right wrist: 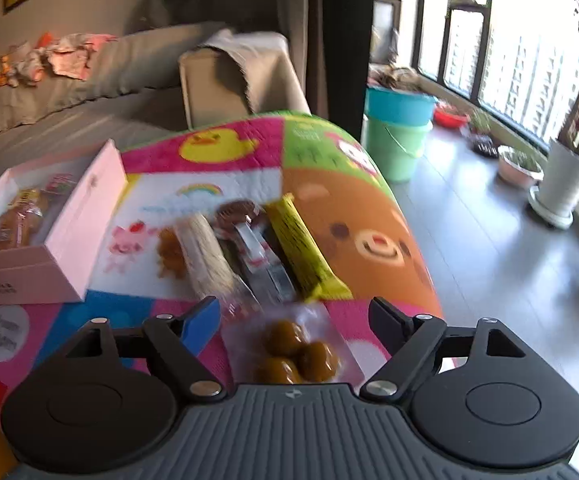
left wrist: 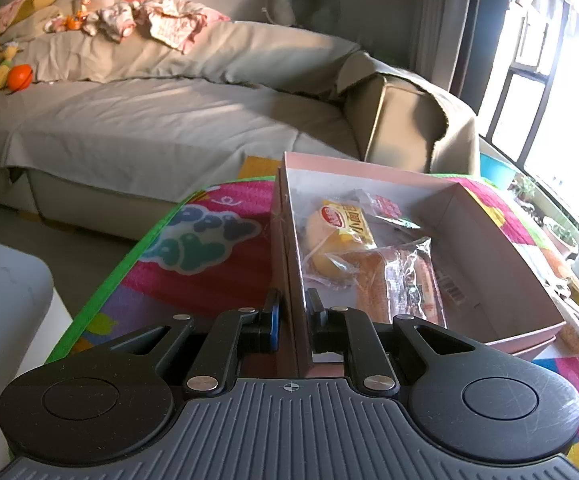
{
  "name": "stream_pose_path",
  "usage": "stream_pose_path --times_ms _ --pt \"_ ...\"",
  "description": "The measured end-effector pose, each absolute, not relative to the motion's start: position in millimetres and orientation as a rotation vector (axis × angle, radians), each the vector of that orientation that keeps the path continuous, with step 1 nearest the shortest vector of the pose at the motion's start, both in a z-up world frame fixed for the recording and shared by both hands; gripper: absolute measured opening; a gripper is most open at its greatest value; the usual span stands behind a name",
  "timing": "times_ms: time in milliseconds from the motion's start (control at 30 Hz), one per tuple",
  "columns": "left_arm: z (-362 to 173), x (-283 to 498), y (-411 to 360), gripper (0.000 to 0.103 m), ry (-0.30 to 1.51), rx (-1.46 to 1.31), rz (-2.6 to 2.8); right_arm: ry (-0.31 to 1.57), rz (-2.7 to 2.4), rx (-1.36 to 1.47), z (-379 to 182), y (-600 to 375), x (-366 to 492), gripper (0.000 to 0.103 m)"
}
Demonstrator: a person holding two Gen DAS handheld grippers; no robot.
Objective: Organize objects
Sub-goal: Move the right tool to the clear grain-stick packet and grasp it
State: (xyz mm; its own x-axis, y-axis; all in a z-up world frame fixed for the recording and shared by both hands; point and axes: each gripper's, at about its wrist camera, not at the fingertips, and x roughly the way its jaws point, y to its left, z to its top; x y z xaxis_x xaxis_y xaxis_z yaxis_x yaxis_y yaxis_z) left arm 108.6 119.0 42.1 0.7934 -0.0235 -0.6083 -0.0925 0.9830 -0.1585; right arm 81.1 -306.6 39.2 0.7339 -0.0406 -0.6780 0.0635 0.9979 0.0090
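Observation:
A pink cardboard box (left wrist: pixel 501 264) stands on the colourful play mat (left wrist: pixel 209 264). It holds a yellow bun in a wrapper (left wrist: pixel 337 236) and a clear-wrapped cake (left wrist: pixel 401 284). My left gripper (left wrist: pixel 294 304) is shut on the box's left wall, one finger outside and one inside. In the right wrist view the box (right wrist: pixel 65 240) is at the left. My right gripper (right wrist: pixel 295 312) is open above a clear pack of brown balls (right wrist: pixel 297 352). Beyond it lie a yellow bar (right wrist: pixel 305 252), a dark wrapped snack (right wrist: pixel 257 244) and a pale roll (right wrist: pixel 205 252).
A grey-covered sofa (left wrist: pixel 149 120) with clothes and toys stands behind the mat. Blue and green buckets (right wrist: pixel 397 132) and potted plants (right wrist: pixel 561 184) stand on the floor by the window at the right. A white object (left wrist: pixel 5 320) is at the left.

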Motion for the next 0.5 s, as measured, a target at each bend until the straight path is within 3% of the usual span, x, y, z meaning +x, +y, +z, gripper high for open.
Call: stream_pose_path --times_ms 500 --pt "42 108 120 0.015 0.653 -0.184 0.037 0.730 0.079 -0.045 31 -261 119 0.083"
